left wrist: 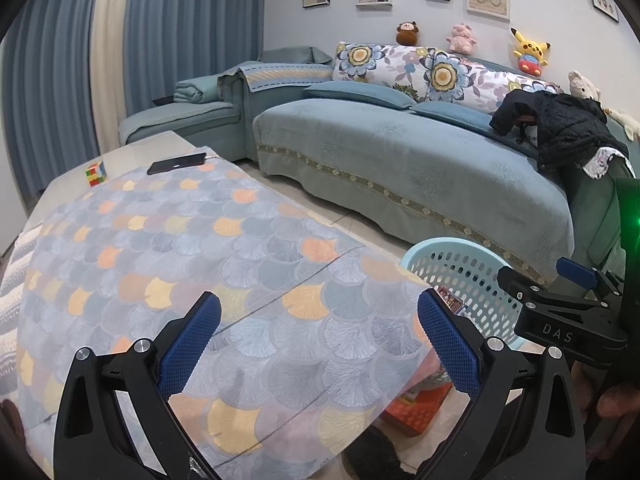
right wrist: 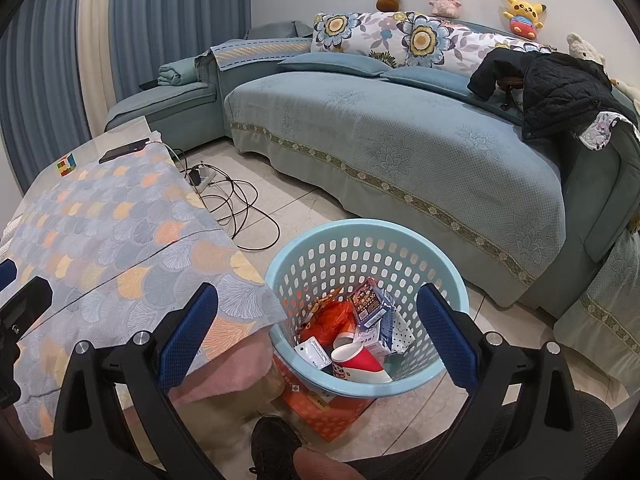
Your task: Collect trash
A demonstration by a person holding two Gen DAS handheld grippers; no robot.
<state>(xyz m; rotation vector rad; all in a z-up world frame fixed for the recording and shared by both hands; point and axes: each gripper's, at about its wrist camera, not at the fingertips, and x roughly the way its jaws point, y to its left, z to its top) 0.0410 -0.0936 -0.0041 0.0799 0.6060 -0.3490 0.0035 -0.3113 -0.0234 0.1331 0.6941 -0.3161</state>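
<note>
Beside the table's corner, the pale blue basket (right wrist: 452, 292) already holds the trash: red paper cup (right wrist: 356, 358), orange wrapper (right wrist: 330, 316), small cartons (right wrist: 368, 304). Right gripper (right wrist: 316, 336) hangs over it, jaws spread, empty; left gripper (left wrist: 320, 344) likewise spread and empty above the patterned tablecloth (left wrist: 240, 240). Cloth shows only a phone (left wrist: 176, 163) and puzzle cube (left wrist: 96, 173), so collection looks about finished

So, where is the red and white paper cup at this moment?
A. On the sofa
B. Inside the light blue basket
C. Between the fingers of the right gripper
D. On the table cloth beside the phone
B: the right wrist view shows the paper cup lying among other trash inside the light blue basket on the floor.
</note>
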